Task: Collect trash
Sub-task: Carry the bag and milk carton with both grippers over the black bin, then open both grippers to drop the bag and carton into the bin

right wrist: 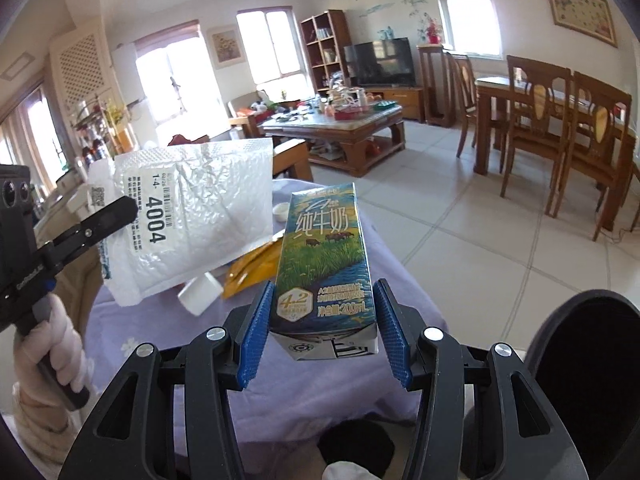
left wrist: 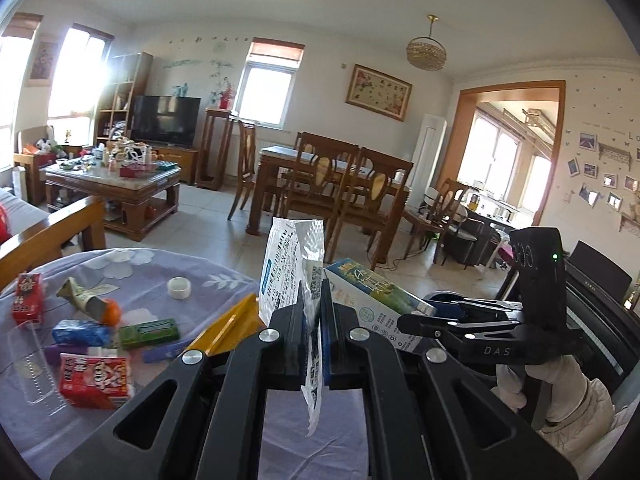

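My left gripper (left wrist: 311, 312) is shut on a white bubble mailer (left wrist: 290, 268) and holds it upright above the table; the mailer also shows in the right wrist view (right wrist: 192, 216), with the left gripper (right wrist: 120, 210) clamped on its edge. My right gripper (right wrist: 324, 320) has its blue pads (right wrist: 256, 332) on both sides of a green and blue milk carton (right wrist: 324, 256), held above the table. In the left wrist view the carton (left wrist: 376, 300) sits at the tip of the right gripper (left wrist: 408, 322).
The lilac tablecloth (left wrist: 180, 264) carries two red cartons (left wrist: 94, 380), a blue packet (left wrist: 80, 332), a green box (left wrist: 148, 332), an orange (left wrist: 110, 312), a tape roll (left wrist: 179, 288) and a yellow packet (left wrist: 228, 324). A dark bin (right wrist: 588, 380) stands at the right.
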Tool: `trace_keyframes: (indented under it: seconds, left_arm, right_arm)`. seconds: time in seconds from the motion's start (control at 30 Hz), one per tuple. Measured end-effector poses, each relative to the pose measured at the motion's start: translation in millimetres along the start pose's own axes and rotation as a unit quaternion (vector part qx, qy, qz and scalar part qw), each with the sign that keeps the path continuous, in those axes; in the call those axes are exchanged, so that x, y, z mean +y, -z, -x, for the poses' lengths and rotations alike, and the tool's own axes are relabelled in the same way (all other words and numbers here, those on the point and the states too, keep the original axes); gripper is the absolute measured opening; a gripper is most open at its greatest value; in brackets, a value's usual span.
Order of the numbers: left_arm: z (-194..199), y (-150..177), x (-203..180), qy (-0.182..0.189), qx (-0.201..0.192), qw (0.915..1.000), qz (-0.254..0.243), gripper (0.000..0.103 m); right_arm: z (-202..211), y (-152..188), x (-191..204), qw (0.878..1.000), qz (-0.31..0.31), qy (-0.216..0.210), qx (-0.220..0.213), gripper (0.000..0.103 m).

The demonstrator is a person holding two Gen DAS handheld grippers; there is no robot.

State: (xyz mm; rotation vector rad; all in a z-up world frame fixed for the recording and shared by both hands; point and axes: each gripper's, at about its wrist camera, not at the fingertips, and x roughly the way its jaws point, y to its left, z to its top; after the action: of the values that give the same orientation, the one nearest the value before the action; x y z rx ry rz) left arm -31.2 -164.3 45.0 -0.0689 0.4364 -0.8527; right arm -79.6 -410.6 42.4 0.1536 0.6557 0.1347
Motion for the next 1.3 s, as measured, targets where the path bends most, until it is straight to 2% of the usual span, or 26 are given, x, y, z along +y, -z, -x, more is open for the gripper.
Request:
trace_keyframes:
  seconds: [0.17, 0.37, 0.6, 0.73, 0.97, 1.3]
  left_arm:
    - [-32, 1, -40, 0.054, 0.009, 0.9982, -0.025, 0.006]
    - [-72, 6, -90, 0.118, 0.024, 0.9918, -0.044, 0.006]
    - [-111, 16, -145, 0.193, 0.039, 0.9782, -0.064, 0.006]
    - [-134, 29, -172, 0.222, 0.062, 0.9692, -0.086, 0.006]
    - [-172, 53, -194, 0.23, 0.126, 0.9598, -0.1, 0.006]
    - [-209, 75, -206, 0.214, 0.202, 0.9488, -0.116, 0.007]
  right_arm:
    - [36, 22, -49, 0.999, -0.03, 0.037, -0.01, 0.051]
    - [81, 52, -111, 0.994, -0.072, 0.084, -0.019, 0.051]
    - [122, 87, -181, 0.983, -0.123, 0.137, -0.016, 0.05]
    - [129, 108, -206, 0.976, -0.136, 0.17, 0.001, 0.049]
    - [115, 133, -233, 0.97, -0.149, 0.189, 0.043, 0.049]
    - [78, 143, -241, 0.964, -0.153, 0.193, 0.101, 0.049]
